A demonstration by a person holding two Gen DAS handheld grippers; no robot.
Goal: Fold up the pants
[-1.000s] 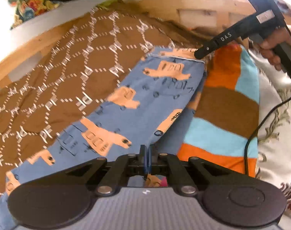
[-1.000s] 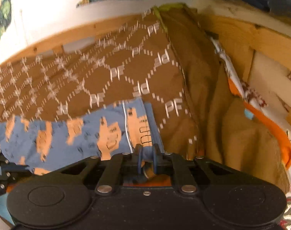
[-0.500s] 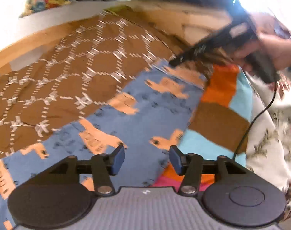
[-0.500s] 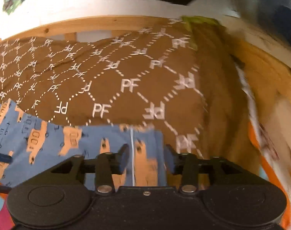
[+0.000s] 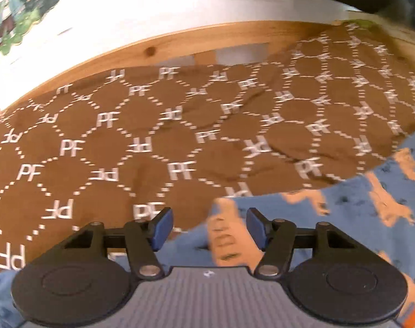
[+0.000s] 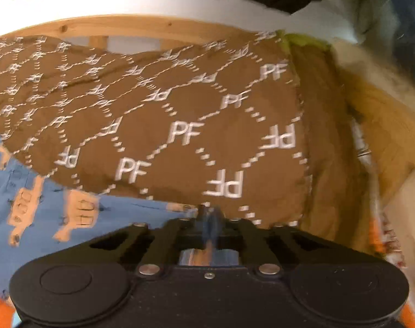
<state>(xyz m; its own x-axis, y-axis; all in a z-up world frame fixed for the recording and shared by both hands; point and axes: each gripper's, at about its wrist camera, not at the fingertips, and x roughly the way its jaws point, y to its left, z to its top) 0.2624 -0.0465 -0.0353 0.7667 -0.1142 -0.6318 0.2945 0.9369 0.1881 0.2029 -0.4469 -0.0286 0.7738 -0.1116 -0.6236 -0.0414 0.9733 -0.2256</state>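
Brown PF-patterned bedspread (image 5: pixel 125 142) covers the bed; blue pants (image 5: pixel 344 218) lie along its near edge. Left tongs (image 5: pixel 207 228) gape over the cloth, gripping nothing. Right tongs (image 6: pixel 208 218) pinch the pants' edge.

Both wrist views look forward and down, close over the bed — sharing the brown blanket (image 5: pixel 180 142) and blue pants (image 6: pixel 57 232).

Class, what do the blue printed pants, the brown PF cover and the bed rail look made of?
Pants: soft matte knit, probably cotton; they lie limp.
Brown cover: matte woven cloth; it creases.
Bed rail: light wood, likely pine; knots and grain show.
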